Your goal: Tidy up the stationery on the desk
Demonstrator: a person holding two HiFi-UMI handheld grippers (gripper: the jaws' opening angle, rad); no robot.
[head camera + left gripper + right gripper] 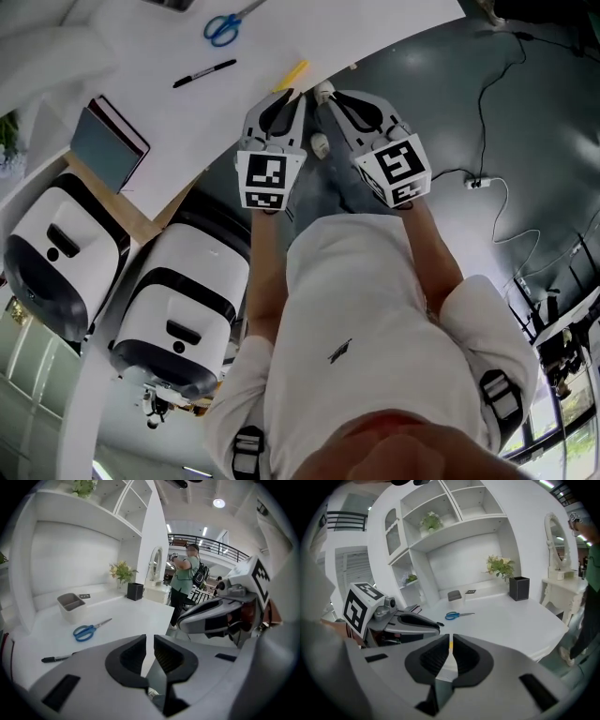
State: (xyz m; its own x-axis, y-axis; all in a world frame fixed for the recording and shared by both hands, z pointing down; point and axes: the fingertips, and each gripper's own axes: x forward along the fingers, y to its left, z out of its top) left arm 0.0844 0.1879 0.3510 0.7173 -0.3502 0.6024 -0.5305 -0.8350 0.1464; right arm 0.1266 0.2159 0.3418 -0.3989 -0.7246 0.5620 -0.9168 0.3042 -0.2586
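Head view: scissors [223,26], marker [204,73], notebook [111,142] lie on desk [309,28].

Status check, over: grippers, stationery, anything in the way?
Left gripper shut, empty; right gripper same. Scissors, marker, yellow item loose on desk. Nothing blocking them.

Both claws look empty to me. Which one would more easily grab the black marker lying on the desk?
Left, probably. The black marker lies off to the left gripper's side, and that gripper stands between the marker and the right gripper, which would have to reach across it.
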